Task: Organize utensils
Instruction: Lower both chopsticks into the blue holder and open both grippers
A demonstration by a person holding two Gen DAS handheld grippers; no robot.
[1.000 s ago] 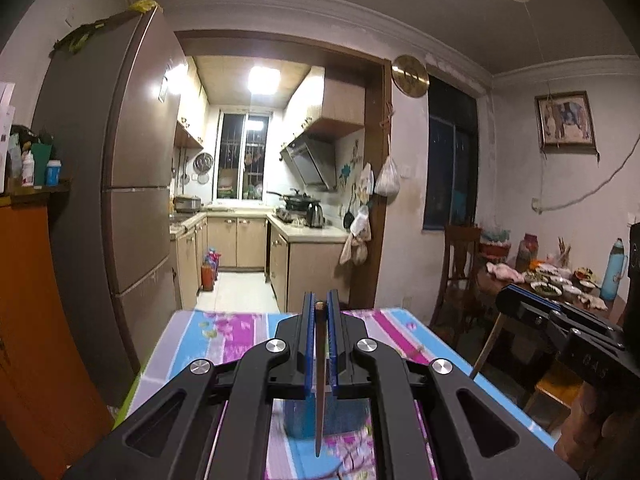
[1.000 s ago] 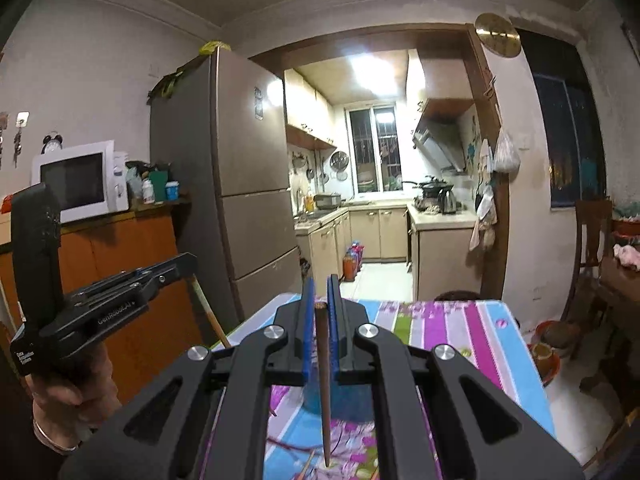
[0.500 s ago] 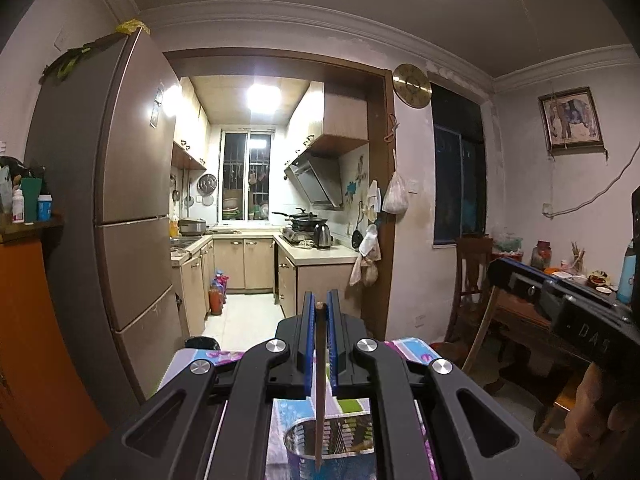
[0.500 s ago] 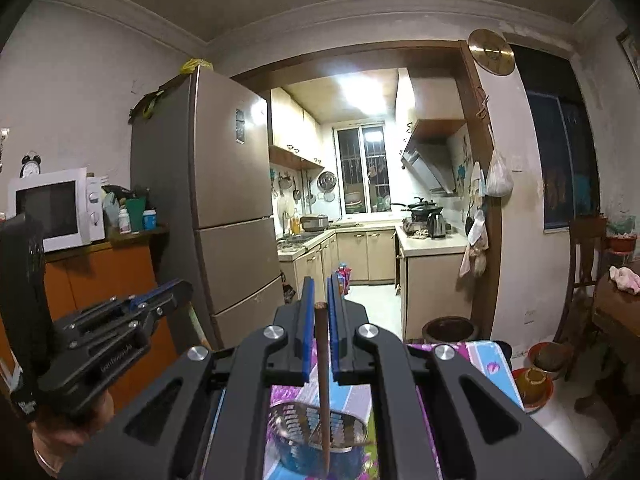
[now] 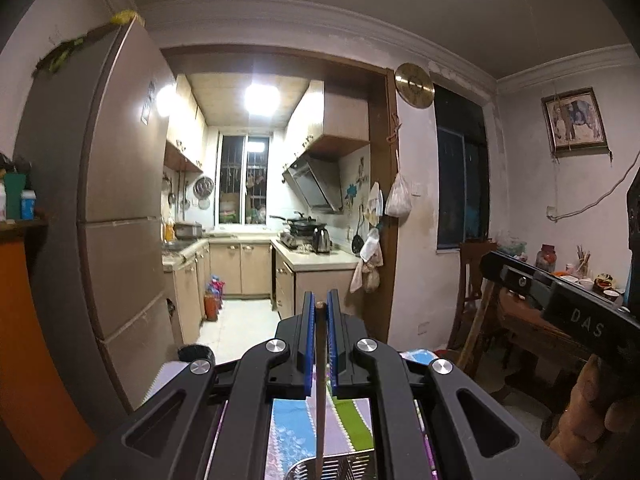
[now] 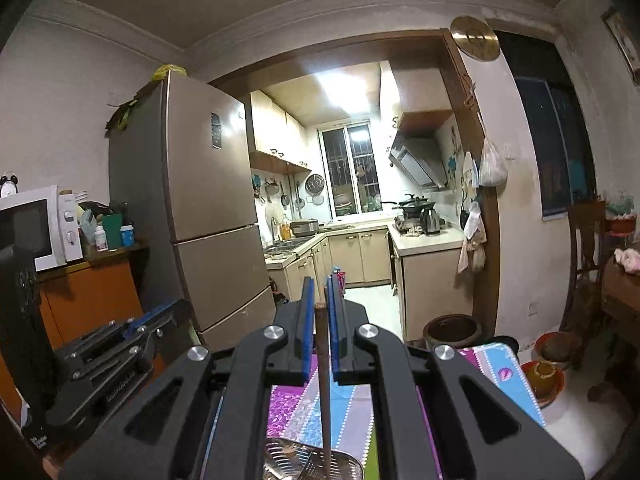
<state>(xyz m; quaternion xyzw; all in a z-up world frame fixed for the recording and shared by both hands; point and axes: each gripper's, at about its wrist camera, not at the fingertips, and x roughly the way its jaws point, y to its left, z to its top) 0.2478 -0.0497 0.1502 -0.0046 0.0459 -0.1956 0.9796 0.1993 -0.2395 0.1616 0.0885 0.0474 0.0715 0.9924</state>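
Note:
My left gripper [image 5: 319, 307] is shut on a wooden chopstick [image 5: 320, 392] that hangs down over the perforated metal utensil holder [image 5: 340, 468] at the bottom edge. My right gripper [image 6: 319, 285] is shut on a darker chopstick [image 6: 325, 400]; its lower end reaches down to the same metal holder [image 6: 296, 460]. Whether either tip is inside the holder is hard to tell. The right gripper also shows at the right of the left wrist view [image 5: 560, 300], and the left gripper at the left of the right wrist view [image 6: 112, 344].
The holder stands on a table with a floral cloth [image 6: 348, 404]. Beyond are a tall fridge [image 6: 192, 208], an orange cabinet with a microwave [image 6: 32, 228], the kitchen doorway, a dark pot on the floor [image 6: 452, 330], and a cluttered wooden table [image 5: 560, 292] at right.
Both grippers have risen and pitched up, each keeping its chopstick. The table and holder have slid to the bottom of both views, and more of the room shows.

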